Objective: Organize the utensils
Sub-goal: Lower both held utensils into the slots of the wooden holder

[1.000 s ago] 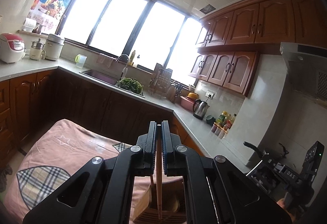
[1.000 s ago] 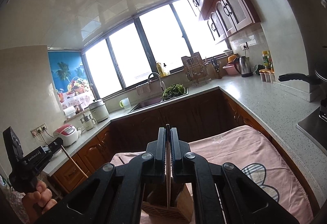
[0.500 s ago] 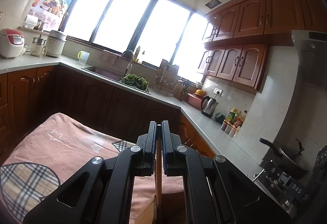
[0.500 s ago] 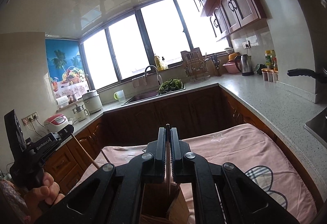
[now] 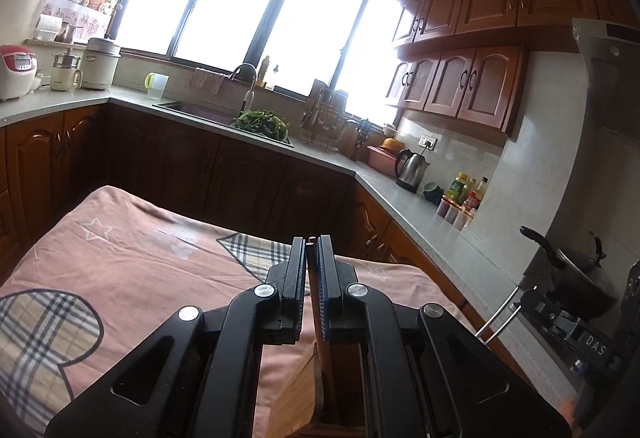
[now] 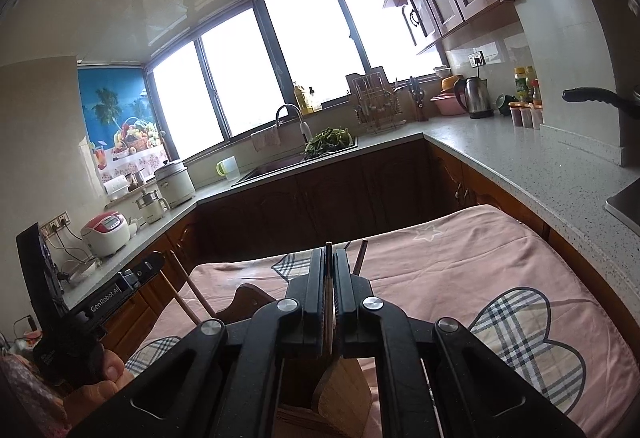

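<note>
- Against the earlier frames, both grippers have sunk lower toward the wooden utensil holder [image 5: 308, 398]. It now fills more of the bottom of each wrist view, and the pink cloth [image 5: 140, 262] on the table takes up more of the picture.
- This suggests the drop-in step is nearly done: each utensil's lower end looks to be inside the holder, though how deep is hidden behind the gripper bodies.
- The left gripper [image 5: 311, 262] has its jaws pressed nearly together, pinching a slim wooden stick [image 5: 323, 354] (probably a chopstick or a spoon handle). The shaft runs down between the pads into the holder.
- The right gripper [image 6: 329, 270] is likewise clamped narrow on a thin metal utensil [image 6: 329, 314], seen edge-on, so I cannot tell its type.
- Another dark handle [image 6: 359, 256] stands just beside the right jaws, apparently already in the holder.
</note>
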The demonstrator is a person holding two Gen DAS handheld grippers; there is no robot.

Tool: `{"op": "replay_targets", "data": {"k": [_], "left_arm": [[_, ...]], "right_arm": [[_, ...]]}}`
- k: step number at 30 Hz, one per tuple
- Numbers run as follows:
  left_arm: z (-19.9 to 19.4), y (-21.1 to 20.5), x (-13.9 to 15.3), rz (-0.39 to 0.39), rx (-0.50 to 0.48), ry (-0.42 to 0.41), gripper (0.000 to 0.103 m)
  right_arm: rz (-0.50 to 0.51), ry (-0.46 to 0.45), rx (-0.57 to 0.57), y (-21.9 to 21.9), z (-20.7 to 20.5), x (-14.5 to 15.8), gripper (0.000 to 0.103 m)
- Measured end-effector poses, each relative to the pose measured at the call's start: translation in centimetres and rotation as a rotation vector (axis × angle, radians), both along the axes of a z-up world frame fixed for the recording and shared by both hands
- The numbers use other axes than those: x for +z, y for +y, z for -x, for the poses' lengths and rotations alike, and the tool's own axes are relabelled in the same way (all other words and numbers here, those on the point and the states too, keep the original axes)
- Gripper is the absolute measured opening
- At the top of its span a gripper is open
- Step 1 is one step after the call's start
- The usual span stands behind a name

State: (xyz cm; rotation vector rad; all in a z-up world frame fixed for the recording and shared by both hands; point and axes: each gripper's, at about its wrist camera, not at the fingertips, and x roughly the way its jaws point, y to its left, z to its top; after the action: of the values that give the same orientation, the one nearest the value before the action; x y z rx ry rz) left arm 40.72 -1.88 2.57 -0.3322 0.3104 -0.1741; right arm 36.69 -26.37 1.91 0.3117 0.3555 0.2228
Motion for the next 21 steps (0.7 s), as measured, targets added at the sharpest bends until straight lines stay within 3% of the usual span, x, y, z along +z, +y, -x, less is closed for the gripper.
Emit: {"op": "replay_targets", "data": {"k": [14, 18, 21], "left_arm": [[-0.44, -0.49, 0.13, -0.022, -0.015, 0.043, 0.005], [-0.32, -0.51, 0.26, -0.027, -0.021, 0.052, 0.005], [-0.04, -0.34, 0.39, -0.025, -0.026, 0.06, 0.015]], "right_arm": [[-0.03, 0.049, 0.006, -0.9, -0.73, -0.31, 0.005], [-0.034, 0.054, 0.009, -0.78, -0.7, -0.17, 0.009], [-0.047, 0.052, 0.008, -0.96, -0.44, 0.03, 0.013]]}}
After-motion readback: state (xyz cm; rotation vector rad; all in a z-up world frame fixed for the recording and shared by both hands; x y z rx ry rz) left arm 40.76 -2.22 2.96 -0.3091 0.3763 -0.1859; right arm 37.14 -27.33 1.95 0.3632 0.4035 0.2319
